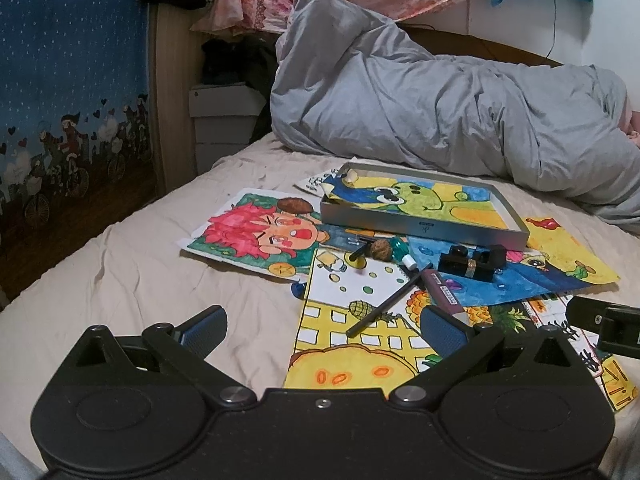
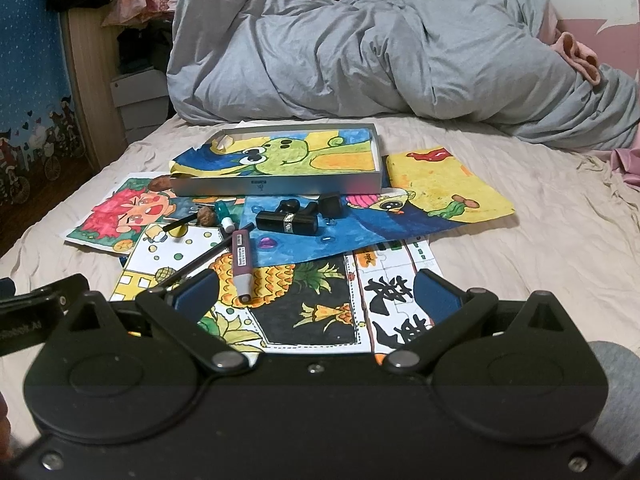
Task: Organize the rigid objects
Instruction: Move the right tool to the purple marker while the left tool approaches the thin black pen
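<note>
Behind everything lay a rumpled grey duvet along the far side of the bed, and on the sheet we had a spread of children's drawings. On the drawings stood the grey tray, lined with a frog picture and otherwise bare, so we judged the sorting not yet begun. Just in front of the tray lay the loose things: a walnut, a black clip, a purple pen nearer us, and a thin black stick crossing beside the pen. Our left gripper and right gripper hovered short of this pile, jaws released and holding nothing. We thought the risks plain: the walnut could roll on slick paper, and jaws closing low might pinch a drawing with the pen.
</note>
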`<action>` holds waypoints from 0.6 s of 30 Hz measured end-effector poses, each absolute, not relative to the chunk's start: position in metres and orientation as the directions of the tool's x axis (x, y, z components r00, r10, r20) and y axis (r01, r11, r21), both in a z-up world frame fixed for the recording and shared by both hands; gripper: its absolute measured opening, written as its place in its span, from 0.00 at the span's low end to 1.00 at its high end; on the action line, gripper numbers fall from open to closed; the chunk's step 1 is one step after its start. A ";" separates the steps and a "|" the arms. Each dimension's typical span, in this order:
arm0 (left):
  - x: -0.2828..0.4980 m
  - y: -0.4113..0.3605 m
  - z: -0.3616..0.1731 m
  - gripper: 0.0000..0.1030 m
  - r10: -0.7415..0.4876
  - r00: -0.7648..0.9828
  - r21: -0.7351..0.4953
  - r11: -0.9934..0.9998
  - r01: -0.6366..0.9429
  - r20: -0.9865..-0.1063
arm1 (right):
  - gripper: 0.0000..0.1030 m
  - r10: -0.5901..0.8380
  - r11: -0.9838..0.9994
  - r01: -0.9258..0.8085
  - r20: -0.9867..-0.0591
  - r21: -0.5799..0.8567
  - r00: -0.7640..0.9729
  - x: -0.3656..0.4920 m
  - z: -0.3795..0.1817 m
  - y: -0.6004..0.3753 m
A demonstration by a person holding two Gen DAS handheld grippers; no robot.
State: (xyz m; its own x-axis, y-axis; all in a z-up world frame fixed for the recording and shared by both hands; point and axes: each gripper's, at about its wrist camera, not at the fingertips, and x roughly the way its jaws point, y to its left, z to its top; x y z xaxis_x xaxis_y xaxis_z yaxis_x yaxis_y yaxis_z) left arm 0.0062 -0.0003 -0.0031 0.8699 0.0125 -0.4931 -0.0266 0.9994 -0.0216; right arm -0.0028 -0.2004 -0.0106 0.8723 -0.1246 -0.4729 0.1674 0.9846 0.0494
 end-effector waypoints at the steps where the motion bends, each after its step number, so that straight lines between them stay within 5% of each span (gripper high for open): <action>1: 0.008 0.000 -0.004 0.99 0.008 0.866 -0.024 0.999 -0.023 -0.499 | 0.99 -0.120 0.985 0.163 -0.480 0.050 0.869 -0.001 -0.011 -0.200; 18: 0.105 -0.006 -0.037 0.99 -0.216 0.784 0.059 0.950 0.306 -0.581 | 0.99 0.066 0.998 -0.040 -0.606 0.055 0.793 0.108 -0.046 -0.207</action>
